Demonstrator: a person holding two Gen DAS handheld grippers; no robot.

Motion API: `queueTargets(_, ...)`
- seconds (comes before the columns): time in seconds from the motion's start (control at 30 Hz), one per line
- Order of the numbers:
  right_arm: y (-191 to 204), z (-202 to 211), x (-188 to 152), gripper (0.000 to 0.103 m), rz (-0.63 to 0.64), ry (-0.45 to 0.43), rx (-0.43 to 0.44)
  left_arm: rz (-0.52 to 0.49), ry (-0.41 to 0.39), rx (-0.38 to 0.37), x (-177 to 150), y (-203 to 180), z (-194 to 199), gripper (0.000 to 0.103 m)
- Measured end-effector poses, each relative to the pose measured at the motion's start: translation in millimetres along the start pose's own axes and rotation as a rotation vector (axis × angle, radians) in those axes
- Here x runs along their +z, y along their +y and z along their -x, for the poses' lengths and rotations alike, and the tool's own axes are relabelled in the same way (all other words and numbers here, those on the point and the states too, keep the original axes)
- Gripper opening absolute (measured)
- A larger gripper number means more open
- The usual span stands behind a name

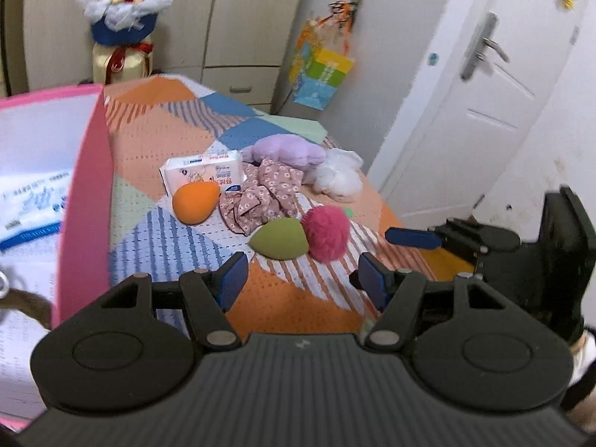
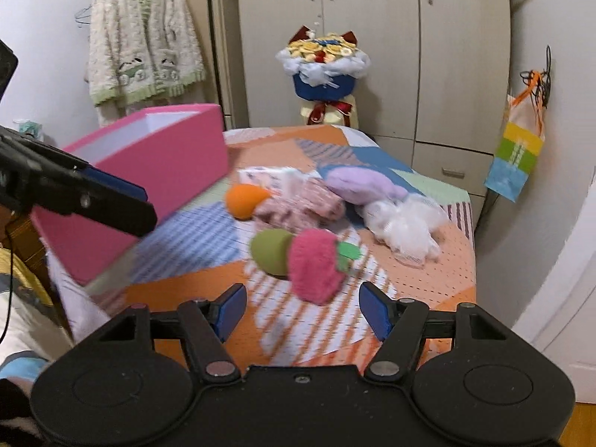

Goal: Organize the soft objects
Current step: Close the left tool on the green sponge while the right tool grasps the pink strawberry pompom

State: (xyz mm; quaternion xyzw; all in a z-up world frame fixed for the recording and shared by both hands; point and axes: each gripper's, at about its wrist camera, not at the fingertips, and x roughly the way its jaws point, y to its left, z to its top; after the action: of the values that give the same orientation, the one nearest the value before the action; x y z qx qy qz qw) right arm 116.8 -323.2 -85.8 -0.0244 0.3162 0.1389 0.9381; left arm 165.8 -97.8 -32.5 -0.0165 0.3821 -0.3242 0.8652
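The soft objects lie in a loose group on the patchwork bed cover (image 1: pixel 175 130), in the middle of the bed. Nearest to the grippers is a pink fluffy ball (image 1: pixel 325 234) with a small green leaf, and it touches a green egg-shaped sponge (image 1: pixel 278 238) on its left. Behind them lies a crumpled flowered cloth (image 1: pixel 260 195), and an orange egg-shaped sponge (image 1: pixel 195 202) is just beside that cloth. A white pack of tissues (image 1: pixel 204 172) stands behind the orange sponge; it has red and blue print, but the writing is too small to read. Further back are a lilac plush toy (image 1: pixel 285 152) and a white fluffy piece (image 1: pixel 338 175), which touch each other.

The left gripper (image 1: pixel 300 279) hangs above the near part of the cover with its jaws apart and nothing between them. The right gripper (image 2: pixel 301 309) is also released and empty; the pink ball is just in front of it.

On the left side stands a pink box (image 2: pixel 164 164), open on top, with a printed pack inside whose text cannot be read. The strip of cover between the grippers and the objects is free. The right edge of the bed is close to the white door (image 1: pixel 484 93), and a wardrobe (image 2: pixel 372 37) stands behind the bed.
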Motion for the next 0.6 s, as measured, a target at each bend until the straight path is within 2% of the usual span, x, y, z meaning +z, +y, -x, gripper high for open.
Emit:
queueTargets(0.13, 1.4, -18.6, -2.7, 0.071, 0.062, -0.004, -0.026, 0.028, 0.001, 0.034, 2.5, -0.4, -28.7, 0.062)
queueTargets(0.23, 0.3, -28.0, -0.2, 0.069, 0.058, -0.015, -0.026, 0.043, -0.007, 0.057, 4.0, 1.3, -47.6, 0.062)
queueTargets(0.33, -1.6, -34.7, 3.2, 0.065, 0.054, -0.022, -0.014, 0.072, -0.018, 0.063, 4.4, 4.1, -63.7, 0.061)
queueTargets(0.4, -2.1, -39.8, 3.7, 0.057, 0.06, -0.017, -0.018, 0.086, -0.025, 0.07, 4.4, 5.7, -71.9, 0.06)
queueTargets(0.5, -3.6, -47.6, 4.6, 0.052, 0.059, -0.002, -0.014, 0.094, -0.038, 0.099, 3.0, 6.1, -81.2, 0.06)
queueTargets(0.6, -5.1, -53.7, 4.6, 0.051, 0.049, 0.008, -0.007, 0.087, -0.051, 0.135, -0.4, 5.0, -87.7, 0.06)
